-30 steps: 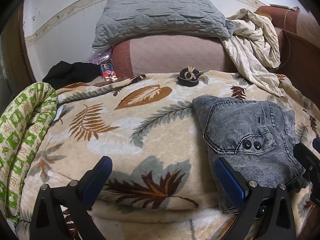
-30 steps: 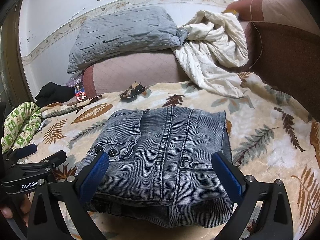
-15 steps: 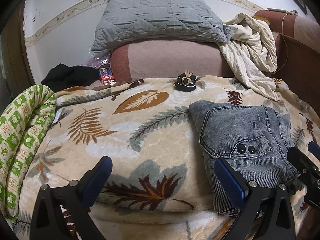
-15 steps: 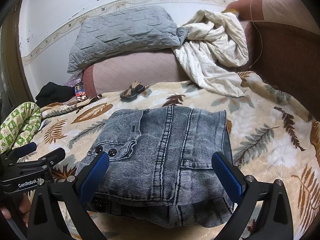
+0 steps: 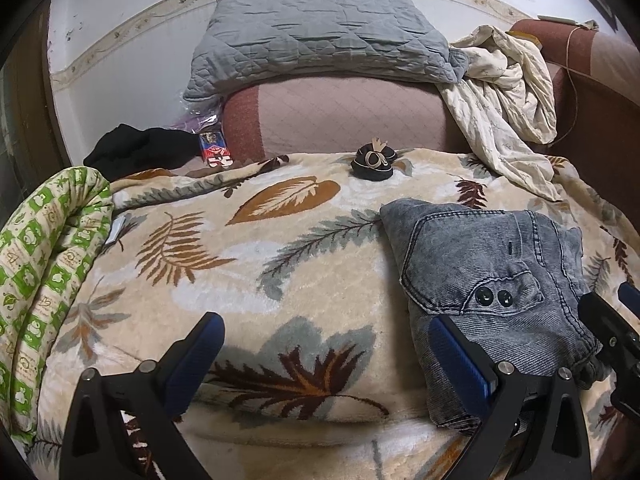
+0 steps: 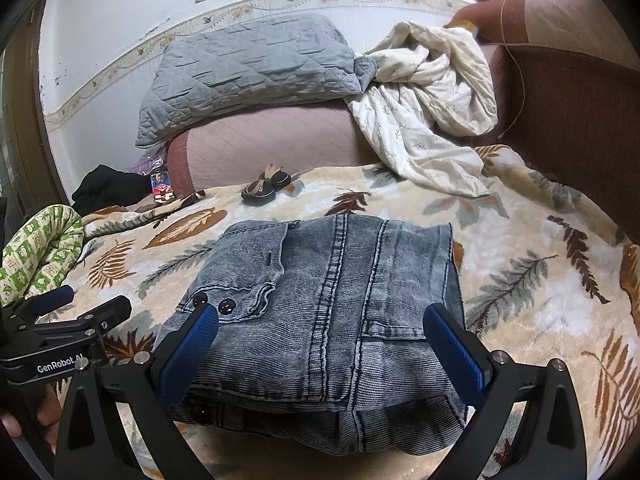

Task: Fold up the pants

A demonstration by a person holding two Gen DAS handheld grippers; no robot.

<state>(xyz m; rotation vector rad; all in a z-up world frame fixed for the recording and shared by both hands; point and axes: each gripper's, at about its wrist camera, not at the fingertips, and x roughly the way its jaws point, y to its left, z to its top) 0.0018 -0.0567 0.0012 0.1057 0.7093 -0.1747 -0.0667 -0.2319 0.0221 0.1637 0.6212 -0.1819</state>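
Note:
The grey denim pants [image 6: 320,304] lie folded into a thick, roughly square stack on the leaf-patterned blanket [image 6: 520,280]. In the left wrist view they sit at the right [image 5: 492,280]. My right gripper [image 6: 320,340] is open and empty, its blue-padded fingers spread just above the near edge of the stack. My left gripper [image 5: 326,356] is open and empty over the blanket [image 5: 240,280], left of the pants; its right finger is by the stack's left edge. The left gripper also shows at the left of the right wrist view [image 6: 68,312].
A green-patterned rolled quilt [image 5: 44,272] lies at the left. A grey pillow [image 5: 320,36] rests on a pink bolster [image 5: 344,116] at the back. A cream sheet [image 5: 504,92], small dark shoes [image 5: 374,162], black cloth [image 5: 136,148] and a brown headboard [image 6: 568,120] surround the blanket.
The left gripper has drifted slightly, so the pants sit a little lower and further left in its view. The right gripper and the folded pants have barely moved.

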